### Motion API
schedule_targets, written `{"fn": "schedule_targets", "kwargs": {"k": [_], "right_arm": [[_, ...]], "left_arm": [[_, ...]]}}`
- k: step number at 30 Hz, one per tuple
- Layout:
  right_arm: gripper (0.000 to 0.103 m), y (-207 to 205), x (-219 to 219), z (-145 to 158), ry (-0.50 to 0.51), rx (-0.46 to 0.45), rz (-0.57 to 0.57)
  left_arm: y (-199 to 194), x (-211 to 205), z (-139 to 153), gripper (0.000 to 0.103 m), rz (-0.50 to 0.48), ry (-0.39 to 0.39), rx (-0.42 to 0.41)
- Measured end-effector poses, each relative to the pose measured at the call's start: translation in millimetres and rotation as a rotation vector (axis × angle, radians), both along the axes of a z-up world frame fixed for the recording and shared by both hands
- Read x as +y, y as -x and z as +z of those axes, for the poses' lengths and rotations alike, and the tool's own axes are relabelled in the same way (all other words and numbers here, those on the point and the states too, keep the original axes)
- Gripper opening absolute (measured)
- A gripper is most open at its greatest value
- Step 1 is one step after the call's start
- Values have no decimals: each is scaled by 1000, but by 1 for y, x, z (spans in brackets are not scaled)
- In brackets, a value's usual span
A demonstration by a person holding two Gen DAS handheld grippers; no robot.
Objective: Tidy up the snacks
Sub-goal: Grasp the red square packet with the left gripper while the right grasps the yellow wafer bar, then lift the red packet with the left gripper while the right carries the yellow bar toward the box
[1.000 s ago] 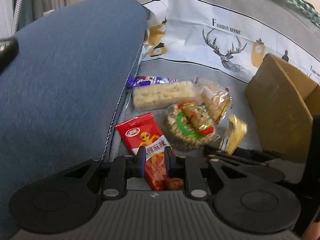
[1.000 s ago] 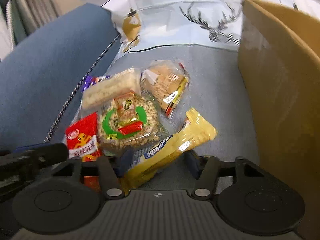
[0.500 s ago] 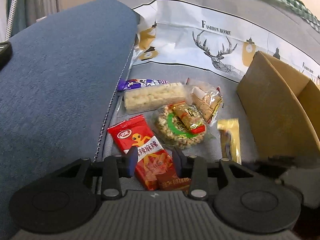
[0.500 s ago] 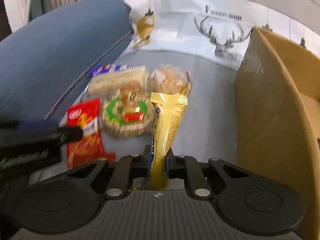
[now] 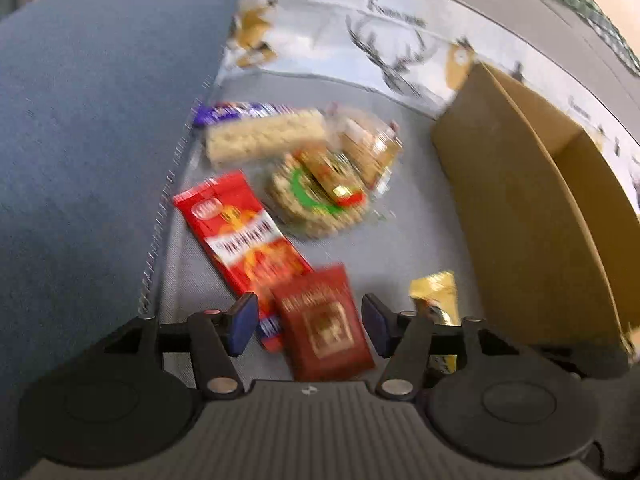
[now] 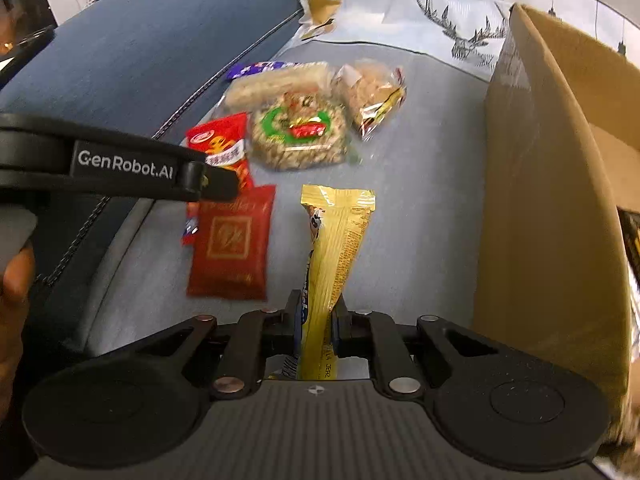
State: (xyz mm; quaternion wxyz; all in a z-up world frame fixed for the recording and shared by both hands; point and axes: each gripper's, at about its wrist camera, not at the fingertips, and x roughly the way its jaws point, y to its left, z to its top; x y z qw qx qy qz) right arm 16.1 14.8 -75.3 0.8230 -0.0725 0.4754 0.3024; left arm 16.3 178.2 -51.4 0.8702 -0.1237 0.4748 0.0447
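Note:
My left gripper [image 5: 306,320] hangs over the grey seat with its jaws opening. A dark red packet [image 5: 324,324] and the end of a long red snack packet [image 5: 240,232] lie flat between its fingers, and neither pad touches them. My right gripper [image 6: 316,316] is shut on the near end of a yellow snack bar [image 6: 340,240], which sticks out forward above the seat. The bar's tip [image 5: 434,292] shows beside the left gripper. A round peanut cake [image 6: 298,136], a pale rice bar [image 5: 264,136] and a clear bag of crackers [image 6: 370,96] lie farther off.
An open cardboard box [image 6: 540,200] stands close on the right. A blue cushion [image 5: 80,120] rises along the left. A white cloth with a deer print [image 6: 400,8] covers the back. A person's hand [image 6: 12,280] shows at the left edge.
The left jaws widened off the red packet, and the dark red packet now shows between them. The right jaws shut on the yellow bar and drew it back from the pile.

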Motion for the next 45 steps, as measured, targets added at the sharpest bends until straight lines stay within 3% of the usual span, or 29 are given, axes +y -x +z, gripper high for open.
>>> {"fn": "schedule_targets", "kwargs": {"k": [3, 9, 16, 18, 22, 27, 32, 45], "right_arm": [[14, 3, -1, -5, -1, 27, -4], [15, 7, -4, -10, -4, 24, -18], [18, 10, -7, -11, -4, 13, -8], [18, 10, -7, -11, -2, 7, -10], [18, 15, -4, -10, 13, -20, 6], [15, 16, -10, -3, -8, -47, -9], [15, 15, -12, -3, -14, -27, 0], [15, 13, -9, -7, 7, -9, -10]], "left_arm": [[1, -10, -3, 63, -26, -28, 14], [-14, -16, -25, 63, -6, -35, 123], [-23, -34, -32, 66, -25, -147, 154], [-23, -39, -32, 53, -28, -179, 155], [-17, -39, -30, 47, -34, -212, 133], [-2, -20, -15, 46, 15, -154, 79], [0, -17, -16, 47, -16, -94, 104], [-4, -34, -32, 48, -98, -150, 172]]}}
